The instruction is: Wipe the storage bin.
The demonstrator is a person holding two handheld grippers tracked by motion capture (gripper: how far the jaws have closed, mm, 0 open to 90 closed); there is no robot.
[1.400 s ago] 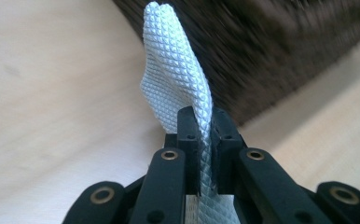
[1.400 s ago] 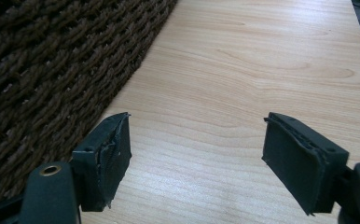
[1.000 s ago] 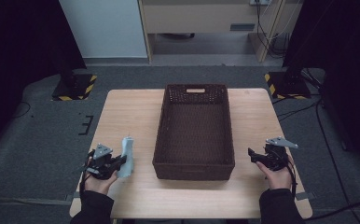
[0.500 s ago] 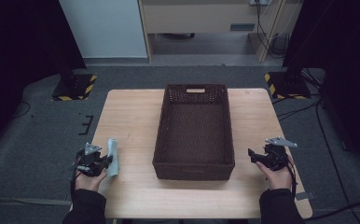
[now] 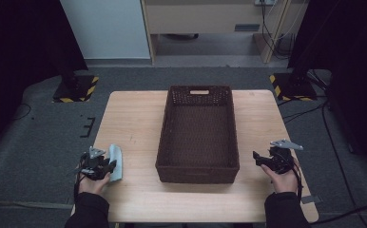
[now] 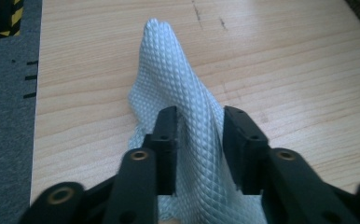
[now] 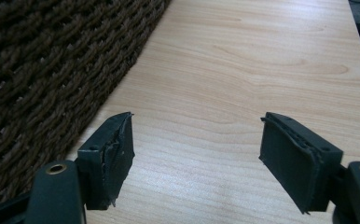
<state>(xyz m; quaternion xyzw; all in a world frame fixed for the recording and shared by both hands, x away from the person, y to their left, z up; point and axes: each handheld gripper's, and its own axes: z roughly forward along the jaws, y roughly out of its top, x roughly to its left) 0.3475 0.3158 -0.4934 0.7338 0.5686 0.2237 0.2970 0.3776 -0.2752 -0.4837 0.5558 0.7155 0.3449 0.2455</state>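
A pale blue cloth with a diamond weave rests on the wooden table near its front left corner. My left gripper sits just left of it. In the left gripper view the cloth rises in a ridge between the jaws of the left gripper. Those jaws have just been opening, and the cloth stands loosely between them. My right gripper rests near the table's front right. Its jaws stand wide apart over bare wood.
A dark brown woven basket stands lengthwise in the middle of the table, and its wall lies just left of my right gripper. Grey floor borders the table's left edge. Striped stand bases sit on the floor behind.
My left hand has carried the cloth leftward and down, away from the basket, to the table's front left. Its jaws have loosened off the cloth. The right hand has stayed still.
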